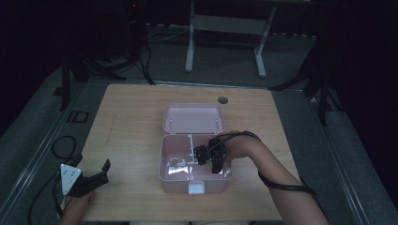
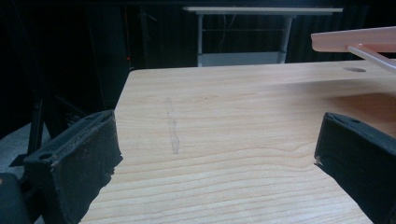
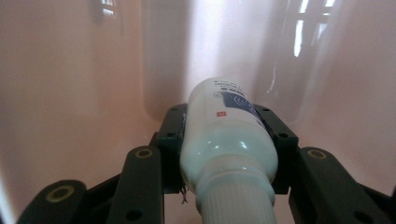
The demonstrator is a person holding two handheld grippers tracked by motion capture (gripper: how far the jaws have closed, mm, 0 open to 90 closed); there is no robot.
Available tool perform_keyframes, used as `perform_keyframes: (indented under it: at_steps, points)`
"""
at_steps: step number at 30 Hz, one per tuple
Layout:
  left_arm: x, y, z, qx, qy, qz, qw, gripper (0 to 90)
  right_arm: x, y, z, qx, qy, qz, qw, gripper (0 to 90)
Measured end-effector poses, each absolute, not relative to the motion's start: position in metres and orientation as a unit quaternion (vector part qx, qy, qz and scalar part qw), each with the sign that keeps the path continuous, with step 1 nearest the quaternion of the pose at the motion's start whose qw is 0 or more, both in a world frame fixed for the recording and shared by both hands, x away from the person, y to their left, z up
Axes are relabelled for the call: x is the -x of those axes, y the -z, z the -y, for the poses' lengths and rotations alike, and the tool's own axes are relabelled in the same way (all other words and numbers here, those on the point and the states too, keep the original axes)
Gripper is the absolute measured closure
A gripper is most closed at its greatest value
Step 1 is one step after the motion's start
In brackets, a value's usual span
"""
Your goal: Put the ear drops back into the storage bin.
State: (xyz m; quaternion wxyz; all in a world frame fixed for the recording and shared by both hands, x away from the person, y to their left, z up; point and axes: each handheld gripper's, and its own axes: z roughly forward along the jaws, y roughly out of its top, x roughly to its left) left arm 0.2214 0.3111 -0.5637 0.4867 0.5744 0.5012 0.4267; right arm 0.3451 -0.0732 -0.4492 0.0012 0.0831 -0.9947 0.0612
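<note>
White bottle [image 3: 224, 135] lengthwise, base toward box [image 3: 70, 70].

- A light wooden surface [image 1: 131, 122] carried a round grommet hole [image 1: 223, 100] near its far edge.
- Behind it, a white-legged table frame [image 1: 225, 28] stood on grey floor [image 1: 164, 61] in a dark room.
- Black cables [image 1: 63, 145] looped at left.

The room is dim, its floor [image 1: 225, 51] grey. A light wooden tabletop [image 1: 131, 117] fills the middle; at twelve o'clock a white-legged desk frame [image 1: 225, 28] stands before darkness.
</note>
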Motion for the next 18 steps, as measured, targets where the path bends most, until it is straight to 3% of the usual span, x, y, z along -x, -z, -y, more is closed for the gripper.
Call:
perform_keyframes:
  at_steps: [18]
  points:
    - [-0.221, 0.564, -0.311, -0.574, -0.427, -0.501, 0.487, 0.4, -0.348, 0.486, 0.070, -0.076, -0.102, 0.992, 0.015, 59.5]
